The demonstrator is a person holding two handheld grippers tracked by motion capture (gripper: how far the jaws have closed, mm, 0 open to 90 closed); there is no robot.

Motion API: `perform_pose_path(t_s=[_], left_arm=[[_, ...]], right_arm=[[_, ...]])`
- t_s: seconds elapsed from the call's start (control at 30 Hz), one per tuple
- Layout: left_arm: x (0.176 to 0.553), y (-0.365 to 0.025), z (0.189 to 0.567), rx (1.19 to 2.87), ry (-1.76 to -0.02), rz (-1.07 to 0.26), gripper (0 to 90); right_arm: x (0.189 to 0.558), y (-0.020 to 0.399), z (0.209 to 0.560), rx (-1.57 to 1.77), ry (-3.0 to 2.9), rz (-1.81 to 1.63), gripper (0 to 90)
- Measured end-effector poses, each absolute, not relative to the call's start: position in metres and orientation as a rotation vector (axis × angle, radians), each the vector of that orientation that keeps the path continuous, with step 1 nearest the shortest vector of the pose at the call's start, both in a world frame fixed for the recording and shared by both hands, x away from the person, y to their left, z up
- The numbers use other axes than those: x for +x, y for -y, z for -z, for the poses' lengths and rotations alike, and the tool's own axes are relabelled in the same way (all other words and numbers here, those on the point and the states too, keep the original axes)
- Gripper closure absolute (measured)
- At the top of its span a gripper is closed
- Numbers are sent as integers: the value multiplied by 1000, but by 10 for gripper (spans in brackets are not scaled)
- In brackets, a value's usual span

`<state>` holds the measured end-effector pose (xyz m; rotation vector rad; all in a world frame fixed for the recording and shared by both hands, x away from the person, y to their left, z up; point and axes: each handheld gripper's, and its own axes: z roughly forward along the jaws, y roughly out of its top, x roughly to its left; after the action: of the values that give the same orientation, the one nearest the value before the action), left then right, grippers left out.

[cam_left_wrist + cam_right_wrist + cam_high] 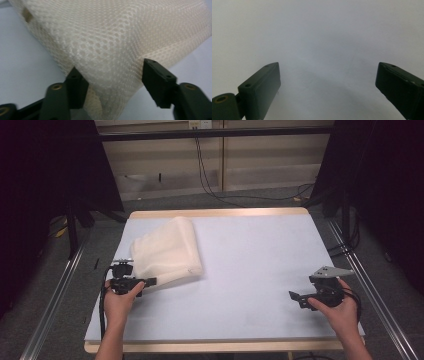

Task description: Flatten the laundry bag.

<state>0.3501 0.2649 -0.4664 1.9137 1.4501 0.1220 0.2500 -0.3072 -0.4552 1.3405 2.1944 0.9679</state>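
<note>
- Two grippers in play, one per hand, both at the near edge of the desk, which is covered by a pale grey-blue sheet.
- Left gripper: jaws stand fairly wide, one on each side of the near corner of the mesh cloth. The left jaw sits against the fabric edge; the right jaw shows a gap. Pads are not pressing, so I read this as no grip at present.
- Right gripper: jaws wide apart, nothing between them, bare desk surface ahead. In the high view it sits at the near right, well apart from the cloth, held by the right hand.
- Left hand holds its gripper at the near left, just at the cloth's lower-left corner.
- Cloth location: left half of the desk, a cream honeycomb-mesh piece lying folded over itself, the far end rounded like a fold or roll, running diagonally away from the left gripper.
- Progress, as a judgement: at least one fold looks done, since the cloth lies doubled and compact. Edges are not squared to the desk.
- Left to do, likely: either a further fold or tidying of the corner; the right gripper has no part in it yet. Cannot tell whether the fold is final.
- Beyond the desk: grey floor, cables, dark curtains at both sides.
</note>
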Motion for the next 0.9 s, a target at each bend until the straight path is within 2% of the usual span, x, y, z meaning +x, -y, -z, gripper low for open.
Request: perform_pose_path(t_s=[0.07, 0.23, 0.27, 0.5, 0.9], left_arm=[[350, -264, 469, 1919, -1455, -105, 522], [350, -263, 463, 1911, -1447, -46, 831], [351, -263, 455, 1916, -1427, -40, 848], [356, -252, 421, 1951, -1373, -107, 865], [371, -207, 358, 2041, -1180, -192, 870]], right_arm=[[250, 308, 455, 1348, -2190, -969, 56], [251, 309, 456, 1346, -2187, -973, 57], [251, 309, 456, 1355, -2186, -968, 58], [251, 309, 455, 1349, -2189, -976, 58], [251, 306, 455, 1334, -2209, -978, 58]])
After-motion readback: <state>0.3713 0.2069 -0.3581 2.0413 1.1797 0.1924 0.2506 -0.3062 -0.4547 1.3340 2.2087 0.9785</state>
